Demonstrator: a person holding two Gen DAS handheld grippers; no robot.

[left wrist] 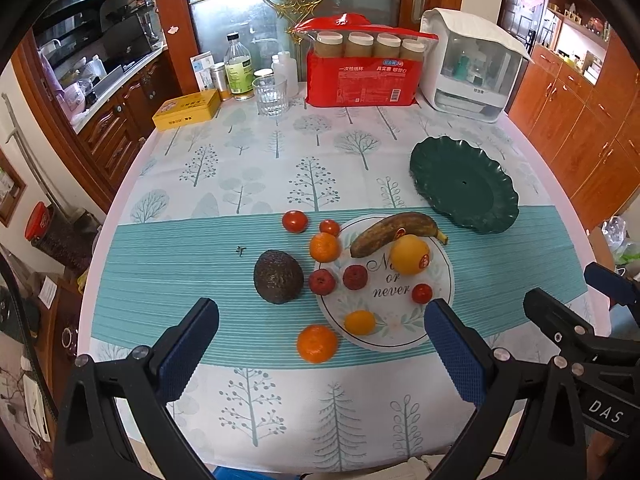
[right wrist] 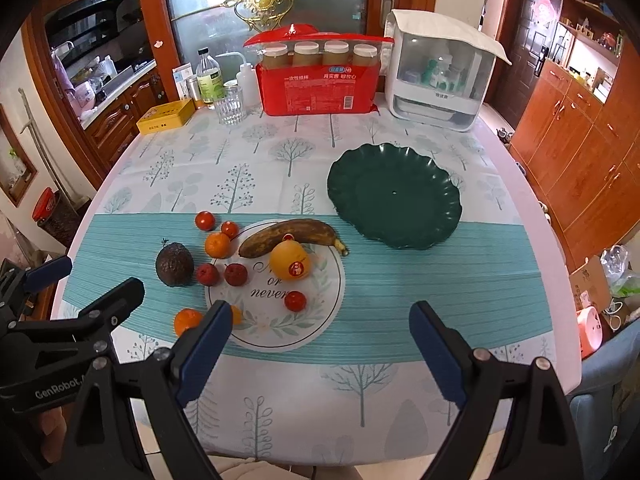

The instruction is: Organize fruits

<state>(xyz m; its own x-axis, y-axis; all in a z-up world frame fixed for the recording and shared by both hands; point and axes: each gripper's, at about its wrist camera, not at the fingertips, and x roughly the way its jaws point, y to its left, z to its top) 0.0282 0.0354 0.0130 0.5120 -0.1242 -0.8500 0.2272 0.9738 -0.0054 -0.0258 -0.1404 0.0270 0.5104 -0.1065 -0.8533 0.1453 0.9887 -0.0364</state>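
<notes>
A white printed plate [left wrist: 400, 332] [right wrist: 320, 312] holds a brown banana [left wrist: 394, 232] [right wrist: 288, 236], a large orange [left wrist: 410, 255] [right wrist: 290, 260], small red fruits and a small orange [left wrist: 359, 322]. Beside it on the cloth lie an avocado [left wrist: 279, 276] [right wrist: 174, 264], two mandarins [left wrist: 317, 343] [left wrist: 325, 246] and two tomatoes [left wrist: 295, 221]. An empty dark green scalloped plate [left wrist: 466, 186] [right wrist: 394, 196] sits to the right. My left gripper [left wrist: 320, 344] is open, above the near table edge. My right gripper [right wrist: 320, 344] is open and empty, just right of the left one.
At the table's back stand a red pack of paper cups [left wrist: 362, 68], a white appliance [left wrist: 468, 60], a glass [left wrist: 271, 94], bottles [left wrist: 238, 64] and a yellow tin [left wrist: 188, 109]. Wooden cabinets line the right side.
</notes>
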